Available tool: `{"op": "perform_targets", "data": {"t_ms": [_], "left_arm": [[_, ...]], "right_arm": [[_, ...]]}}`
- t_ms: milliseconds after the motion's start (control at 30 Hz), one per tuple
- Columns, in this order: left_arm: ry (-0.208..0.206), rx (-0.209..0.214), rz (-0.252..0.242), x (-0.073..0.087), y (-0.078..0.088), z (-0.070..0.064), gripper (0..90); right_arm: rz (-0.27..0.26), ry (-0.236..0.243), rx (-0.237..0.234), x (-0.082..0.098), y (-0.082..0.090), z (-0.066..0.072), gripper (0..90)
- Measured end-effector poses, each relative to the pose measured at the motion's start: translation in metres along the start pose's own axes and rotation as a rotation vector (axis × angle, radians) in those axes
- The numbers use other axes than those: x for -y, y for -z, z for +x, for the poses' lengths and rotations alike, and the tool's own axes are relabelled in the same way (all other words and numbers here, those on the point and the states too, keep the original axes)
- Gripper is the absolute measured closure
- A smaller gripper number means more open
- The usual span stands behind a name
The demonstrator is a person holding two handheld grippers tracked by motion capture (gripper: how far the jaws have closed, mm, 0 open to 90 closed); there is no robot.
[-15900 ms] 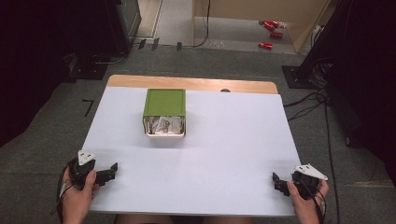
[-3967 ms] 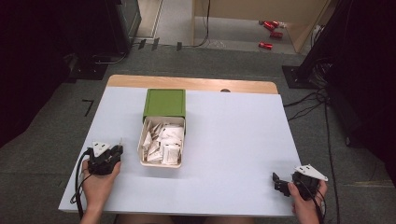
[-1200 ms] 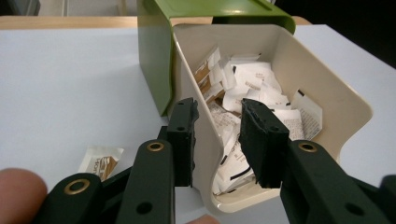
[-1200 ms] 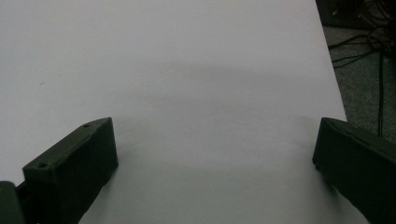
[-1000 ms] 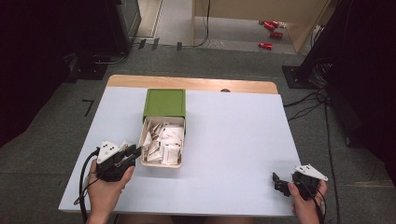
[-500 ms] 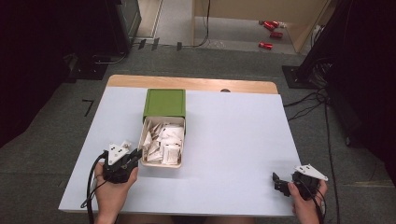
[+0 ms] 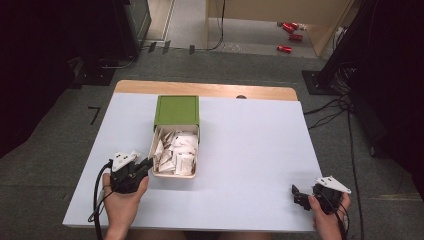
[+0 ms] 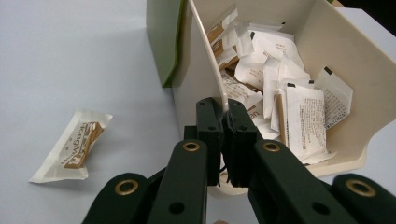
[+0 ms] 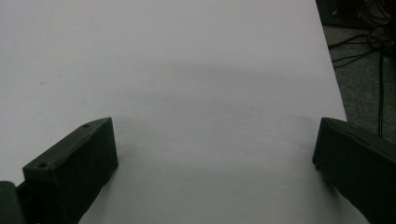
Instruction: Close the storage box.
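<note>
— My left gripper [image 8: 223, 140]?
— Clamped on the cream drawer's [image 8: 355, 88] near-left wall; that drawer juts toward me from the green box [image 7: 177, 110], table [image 7: 250, 145] centre-left.
— One sachet [image 8: 72, 144]?
— Outside, left.
— Right gripper [image 9: 215, 172]?
— Jaws spread, near-right corner.

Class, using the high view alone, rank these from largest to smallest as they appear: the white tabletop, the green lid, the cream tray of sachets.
1. white tabletop
2. cream tray and green lid: too alike to rank.
</note>
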State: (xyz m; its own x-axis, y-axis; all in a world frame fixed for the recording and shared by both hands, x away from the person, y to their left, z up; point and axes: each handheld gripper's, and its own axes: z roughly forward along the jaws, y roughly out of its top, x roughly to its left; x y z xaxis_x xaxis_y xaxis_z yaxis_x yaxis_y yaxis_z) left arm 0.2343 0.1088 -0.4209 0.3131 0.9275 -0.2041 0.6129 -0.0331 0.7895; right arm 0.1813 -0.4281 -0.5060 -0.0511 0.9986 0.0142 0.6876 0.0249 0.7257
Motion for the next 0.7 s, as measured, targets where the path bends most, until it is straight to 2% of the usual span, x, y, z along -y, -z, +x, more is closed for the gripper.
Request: {"op": "perform_targets", "data": {"t_ms": [267,567,700], "left_arm": [[0.035,0.000,-0.026,-0.011,-0.006,-0.003,87.5],[0.046,-0.011,-0.025,-0.013,-0.021,0.001,87.3],[0.036,-0.018,-0.029,-0.017,-0.026,0.002,87.3]], "right_arm": [[-0.001,0.000,0.000,0.000,0.000,0.000,0.0],[-0.002,0.001,0.000,0.000,0.000,0.000,0.0],[-0.002,0.001,0.000,0.000,0.000,0.000,0.0]]}}
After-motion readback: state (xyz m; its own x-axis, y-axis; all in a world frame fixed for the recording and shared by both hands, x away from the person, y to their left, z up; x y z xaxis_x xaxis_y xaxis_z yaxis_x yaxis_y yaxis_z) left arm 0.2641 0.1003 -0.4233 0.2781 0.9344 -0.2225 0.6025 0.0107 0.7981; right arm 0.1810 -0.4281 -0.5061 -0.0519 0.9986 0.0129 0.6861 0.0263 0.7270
